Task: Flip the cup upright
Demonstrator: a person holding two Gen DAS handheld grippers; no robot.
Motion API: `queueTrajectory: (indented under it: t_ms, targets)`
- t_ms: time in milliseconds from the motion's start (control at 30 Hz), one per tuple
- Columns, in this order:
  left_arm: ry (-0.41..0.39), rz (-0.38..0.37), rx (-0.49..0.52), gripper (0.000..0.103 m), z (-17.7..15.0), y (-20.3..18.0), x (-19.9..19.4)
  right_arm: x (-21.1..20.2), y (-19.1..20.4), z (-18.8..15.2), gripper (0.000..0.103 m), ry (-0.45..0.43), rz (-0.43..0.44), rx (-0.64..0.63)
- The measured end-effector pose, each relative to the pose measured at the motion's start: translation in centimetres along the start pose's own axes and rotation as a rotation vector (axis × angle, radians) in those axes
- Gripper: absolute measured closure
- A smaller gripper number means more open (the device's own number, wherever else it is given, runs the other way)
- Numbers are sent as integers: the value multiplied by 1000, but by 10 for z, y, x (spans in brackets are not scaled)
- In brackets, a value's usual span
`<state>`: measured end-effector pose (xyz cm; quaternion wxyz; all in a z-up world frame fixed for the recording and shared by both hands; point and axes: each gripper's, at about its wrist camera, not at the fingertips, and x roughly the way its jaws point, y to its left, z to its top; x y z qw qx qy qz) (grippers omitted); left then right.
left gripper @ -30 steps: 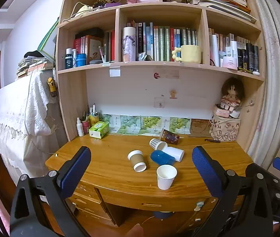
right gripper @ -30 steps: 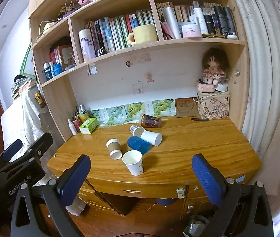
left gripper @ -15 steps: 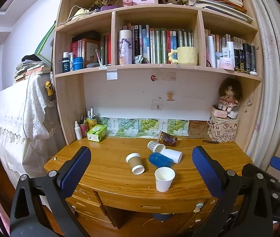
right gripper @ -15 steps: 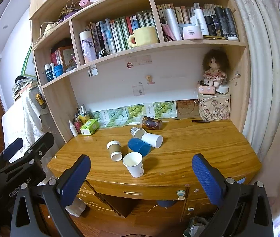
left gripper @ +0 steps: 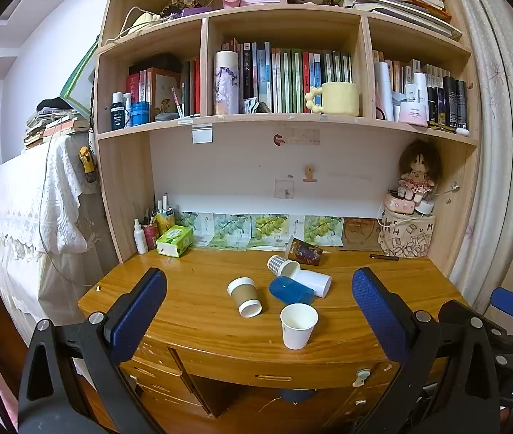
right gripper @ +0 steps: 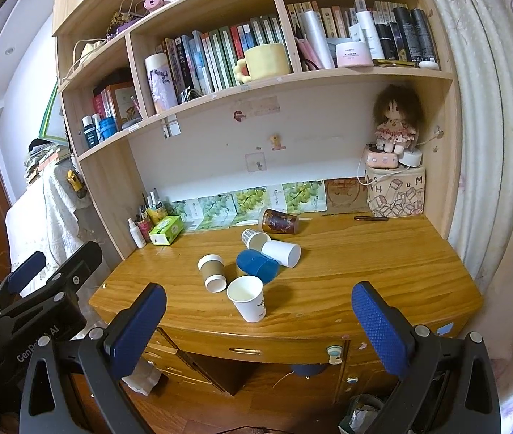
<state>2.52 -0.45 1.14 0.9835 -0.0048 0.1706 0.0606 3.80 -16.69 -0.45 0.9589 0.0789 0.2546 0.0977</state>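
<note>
A white paper cup (left gripper: pixel 299 326) (right gripper: pixel 247 299) stands upright near the desk's front edge. Behind it several cups lie on their sides: a brown cup (left gripper: pixel 245 296) (right gripper: pixel 213 274), a blue cup (left gripper: pixel 291 290) (right gripper: pixel 257 266), a white cup (left gripper: pixel 313 281) (right gripper: pixel 282 253), a checked cup (left gripper: pixel 283 265) (right gripper: pixel 254 239) and a dark printed cup (left gripper: pixel 304 251) (right gripper: pixel 279 221). My left gripper (left gripper: pixel 256 320) and my right gripper (right gripper: pixel 256 329) are both open and empty, held in front of the desk, well short of the cups.
The wooden desk (left gripper: pixel 191 300) has drawers below and a bookshelf above. A green tissue box (left gripper: pixel 174 240) and bottles stand back left. A patterned box with a doll (left gripper: pixel 406 235) stands back right, a pen (left gripper: pixel 384 257) beside it. A curtain hangs at right.
Both grippers have drawn back a little from the desk and tilted up slightly. The cups have not moved.
</note>
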Motion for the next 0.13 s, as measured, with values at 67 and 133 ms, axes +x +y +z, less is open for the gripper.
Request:
queueTrajectory:
  t_ms: [67, 133]
  targets:
    - [3, -3, 1, 0, -1, 0, 1, 0, 0, 0, 0, 1, 1, 1]
    - [6, -10, 0, 0, -2, 0, 3, 0, 1, -1, 0, 2, 1, 3]
